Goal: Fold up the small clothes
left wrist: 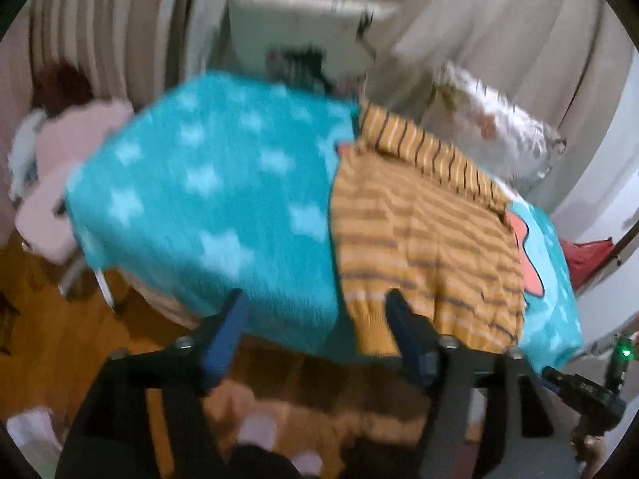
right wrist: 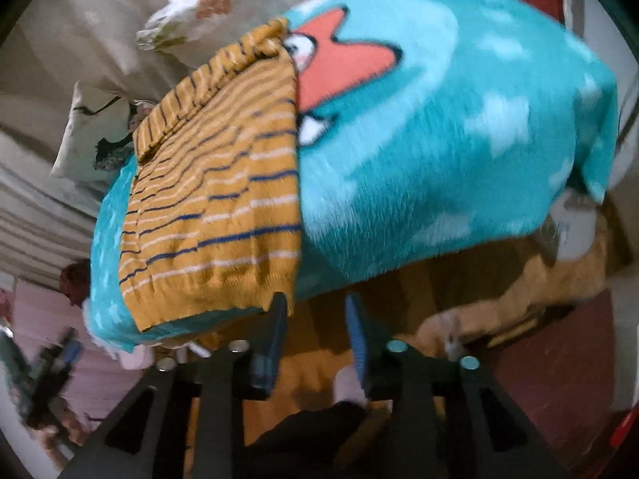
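Sweater [left wrist: 427, 235] — mustard, striped — lies just beyond both spread-fingered hand-held grippers, left [left wrist: 315, 303] and right [right wrist: 315, 305].

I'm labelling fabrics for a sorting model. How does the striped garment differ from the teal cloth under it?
The striped garment is mustard knit with thin dark and white stripes; the teal blanket is fluffy with pale stars and a red star figure. The garment is much smaller and lies on top, covering only a middle strip of the blanket. The garment has a ribbed band at its far end; the blanket shows none. Both lie spread flat.
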`<state>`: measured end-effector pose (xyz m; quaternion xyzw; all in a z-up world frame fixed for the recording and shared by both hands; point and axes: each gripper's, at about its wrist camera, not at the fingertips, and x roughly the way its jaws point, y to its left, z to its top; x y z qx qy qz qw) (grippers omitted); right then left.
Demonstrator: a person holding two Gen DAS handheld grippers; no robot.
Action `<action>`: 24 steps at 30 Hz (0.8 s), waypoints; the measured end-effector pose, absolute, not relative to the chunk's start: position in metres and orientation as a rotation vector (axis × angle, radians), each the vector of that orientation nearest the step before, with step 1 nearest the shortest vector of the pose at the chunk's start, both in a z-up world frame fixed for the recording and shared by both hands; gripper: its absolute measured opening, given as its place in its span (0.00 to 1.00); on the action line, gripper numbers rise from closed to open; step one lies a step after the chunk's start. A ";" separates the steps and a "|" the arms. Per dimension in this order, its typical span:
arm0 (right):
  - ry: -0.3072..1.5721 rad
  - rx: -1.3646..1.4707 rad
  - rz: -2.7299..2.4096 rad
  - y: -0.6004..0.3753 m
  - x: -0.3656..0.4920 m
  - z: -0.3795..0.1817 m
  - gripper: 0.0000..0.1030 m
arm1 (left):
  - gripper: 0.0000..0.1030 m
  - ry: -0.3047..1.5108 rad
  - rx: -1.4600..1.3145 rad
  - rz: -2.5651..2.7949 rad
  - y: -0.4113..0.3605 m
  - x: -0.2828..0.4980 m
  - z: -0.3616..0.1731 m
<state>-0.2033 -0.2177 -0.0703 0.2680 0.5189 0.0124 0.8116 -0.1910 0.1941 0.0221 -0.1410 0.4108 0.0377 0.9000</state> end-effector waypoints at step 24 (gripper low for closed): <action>1.111 0.603 0.006 -0.210 -0.204 -0.099 0.58 | 0.83 1.053 -0.343 -0.049 0.173 -0.142 -0.017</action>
